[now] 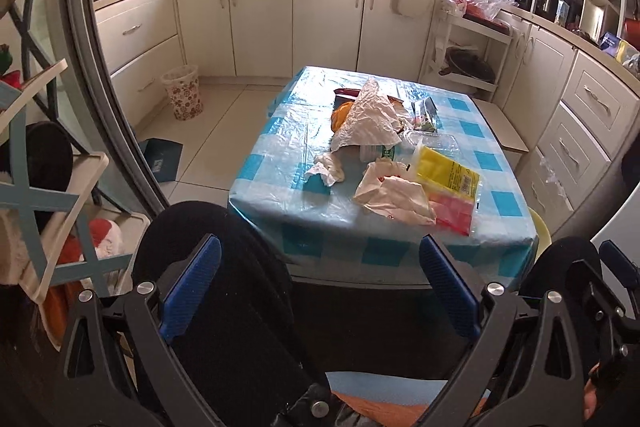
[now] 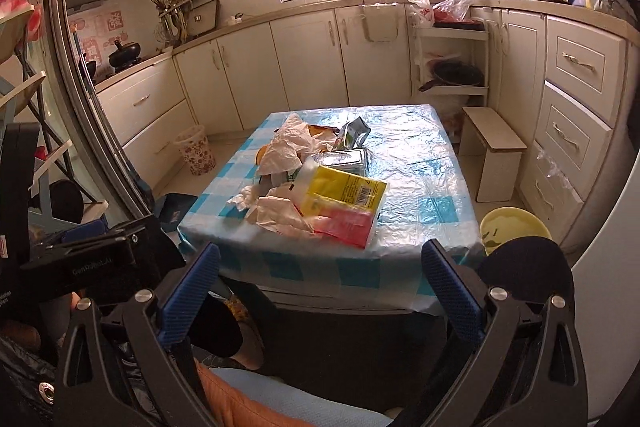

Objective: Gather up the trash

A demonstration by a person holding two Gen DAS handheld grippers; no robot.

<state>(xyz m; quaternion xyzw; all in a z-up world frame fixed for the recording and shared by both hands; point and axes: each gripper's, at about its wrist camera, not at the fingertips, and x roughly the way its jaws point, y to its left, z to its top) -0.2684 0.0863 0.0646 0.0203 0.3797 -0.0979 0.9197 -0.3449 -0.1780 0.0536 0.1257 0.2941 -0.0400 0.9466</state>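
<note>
On table (image 1: 280, 163), trash pile (image 1: 384, 143), both claws empty, agape

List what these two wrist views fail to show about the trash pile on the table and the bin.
- Orange item: mostly covered by the crumpled white paper in both views; its kind is unclear.
- Green-printed cup: the paper hides its top.
- Yellow and pink bag: label print too small to read.
- Patterned wastebasket: its inside is not visible from either view.
- Dark red item: only an edge shows behind the paper.
</note>
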